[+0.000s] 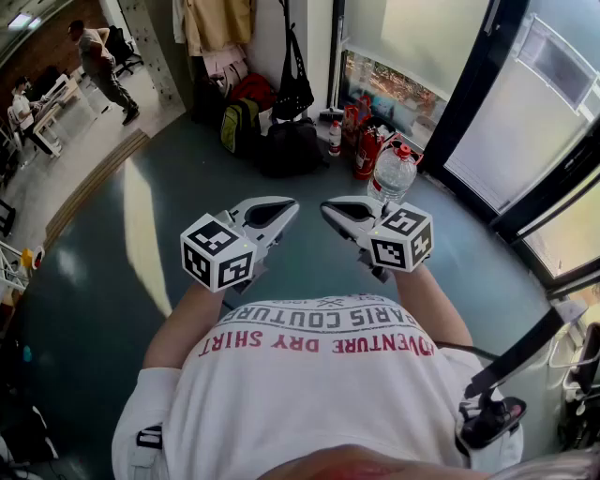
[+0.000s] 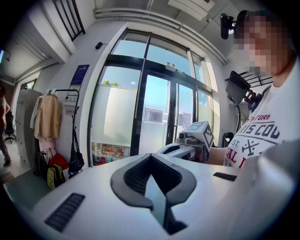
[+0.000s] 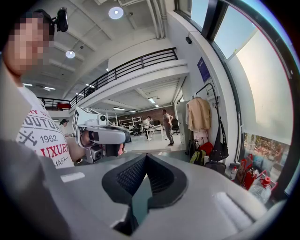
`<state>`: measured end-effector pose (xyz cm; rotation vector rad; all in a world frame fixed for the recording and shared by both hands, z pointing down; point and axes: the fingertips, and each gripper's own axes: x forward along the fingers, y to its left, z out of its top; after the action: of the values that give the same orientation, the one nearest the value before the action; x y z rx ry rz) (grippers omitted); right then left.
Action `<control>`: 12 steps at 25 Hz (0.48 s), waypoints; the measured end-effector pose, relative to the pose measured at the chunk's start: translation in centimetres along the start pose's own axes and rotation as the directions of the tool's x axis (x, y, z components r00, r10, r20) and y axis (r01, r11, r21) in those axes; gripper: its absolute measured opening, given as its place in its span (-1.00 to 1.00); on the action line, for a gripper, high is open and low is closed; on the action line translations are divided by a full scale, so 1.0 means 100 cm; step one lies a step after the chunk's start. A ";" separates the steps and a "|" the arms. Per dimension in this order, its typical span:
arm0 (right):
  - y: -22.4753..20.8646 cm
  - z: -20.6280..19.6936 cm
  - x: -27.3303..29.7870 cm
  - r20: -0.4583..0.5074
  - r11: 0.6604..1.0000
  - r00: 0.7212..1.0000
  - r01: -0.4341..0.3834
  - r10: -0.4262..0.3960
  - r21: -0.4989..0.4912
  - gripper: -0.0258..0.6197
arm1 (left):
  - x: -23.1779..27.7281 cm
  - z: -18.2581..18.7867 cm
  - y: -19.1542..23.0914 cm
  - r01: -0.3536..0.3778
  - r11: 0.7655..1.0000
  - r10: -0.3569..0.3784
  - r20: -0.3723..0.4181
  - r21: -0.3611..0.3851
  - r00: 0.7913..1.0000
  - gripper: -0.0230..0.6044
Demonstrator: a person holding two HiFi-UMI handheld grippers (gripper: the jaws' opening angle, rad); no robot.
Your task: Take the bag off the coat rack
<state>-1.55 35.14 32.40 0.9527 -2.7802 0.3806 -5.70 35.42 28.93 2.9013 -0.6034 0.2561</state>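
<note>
A black bag (image 1: 293,86) hangs by its long straps from the coat rack (image 2: 63,92) by the far wall, next to a beige coat (image 1: 217,23). The left gripper view shows the black bag (image 2: 75,159) at the left, and in the right gripper view the black bag (image 3: 218,147) is at the right. Both grippers are held close to the person's chest, far from the rack, with their tips pointing at each other. My left gripper (image 1: 287,209) is shut and holds nothing. My right gripper (image 1: 329,208) is shut and holds nothing.
Under the rack on the floor lie a black bag (image 1: 291,145), a yellow-green backpack (image 1: 239,127) and a red bag (image 1: 251,89). Red fire extinguishers (image 1: 366,150) and a large water bottle (image 1: 392,173) stand by the glass doors. People stand at desks (image 1: 42,108) far left.
</note>
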 end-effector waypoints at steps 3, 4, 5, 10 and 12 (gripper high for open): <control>0.001 0.007 0.005 0.008 1.000 1.000 -0.003 0.003 -0.008 -0.92 | -0.002 0.006 0.006 -0.004 1.000 0.004 0.008 0.008 1.000 -0.92; 0.001 0.007 0.006 0.008 1.000 1.000 -0.004 0.004 -0.011 -0.92 | -0.002 0.006 0.006 -0.004 1.000 0.004 0.010 0.009 1.000 -0.92; 0.002 0.007 0.006 0.007 1.000 1.000 -0.005 0.005 -0.013 -0.92 | -0.003 0.005 0.006 -0.004 1.000 0.004 0.010 0.010 1.000 -0.92; 0.002 0.003 0.004 0.006 1.000 1.000 -0.009 0.009 -0.018 -0.92 | -0.001 0.001 0.006 -0.009 1.000 0.009 0.013 0.007 1.000 -0.92; 0.001 0.003 0.001 0.010 1.000 1.000 -0.007 0.008 -0.018 -0.92 | 0.001 0.000 0.003 -0.010 1.000 0.010 0.013 0.007 1.000 -0.92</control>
<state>-1.70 35.15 32.14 0.9431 -2.7921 0.3529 -5.80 35.09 29.01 2.9091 -0.6210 0.2410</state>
